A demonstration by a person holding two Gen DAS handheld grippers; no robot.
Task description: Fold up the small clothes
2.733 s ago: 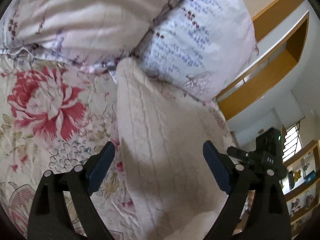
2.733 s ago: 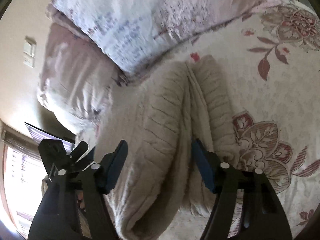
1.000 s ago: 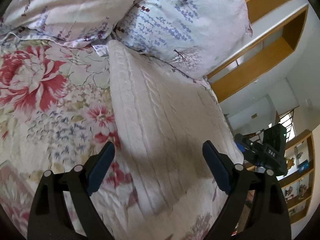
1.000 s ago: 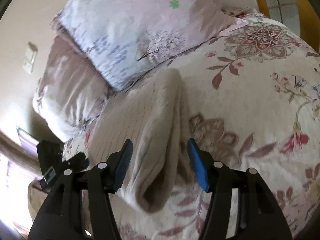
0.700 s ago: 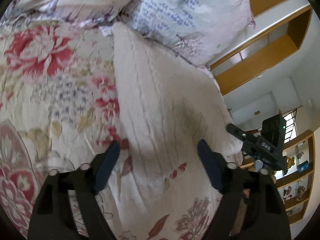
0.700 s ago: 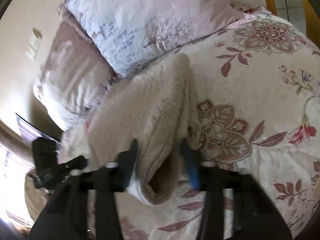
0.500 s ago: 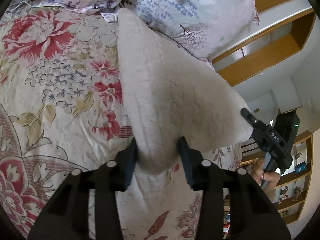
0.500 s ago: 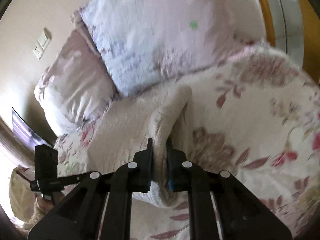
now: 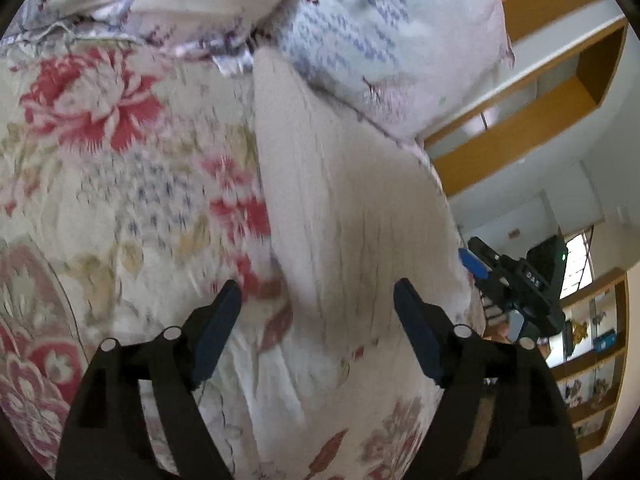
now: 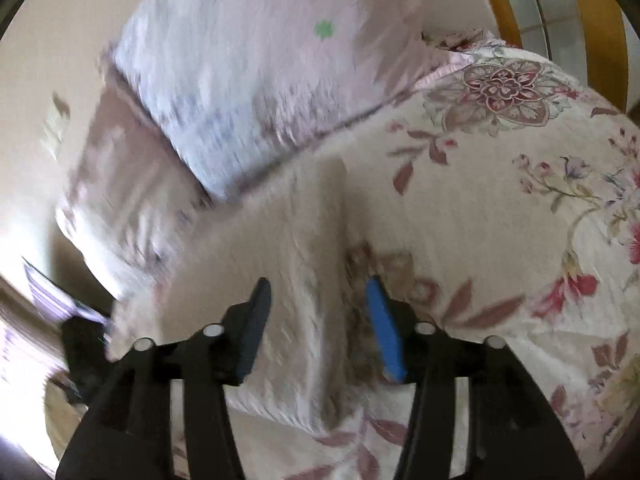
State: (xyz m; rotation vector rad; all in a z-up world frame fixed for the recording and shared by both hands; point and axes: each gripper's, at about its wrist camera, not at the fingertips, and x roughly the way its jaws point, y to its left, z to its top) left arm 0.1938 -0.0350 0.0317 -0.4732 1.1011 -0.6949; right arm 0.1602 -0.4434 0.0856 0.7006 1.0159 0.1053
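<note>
Cream cable-knit sweater (image 9: 340, 208) lies folded lengthwise on the floral bedspread (image 9: 100, 184), its far end against the pillows (image 9: 384, 28). I judge this a release after tugging the near hem. My left gripper (image 9: 316, 312) and right gripper (image 10: 318, 308) both straddle that hem, jaws opening, pads off the knit. Next I would regrip both near corners and carry them toward the pillows, keeping the hem even.
</note>
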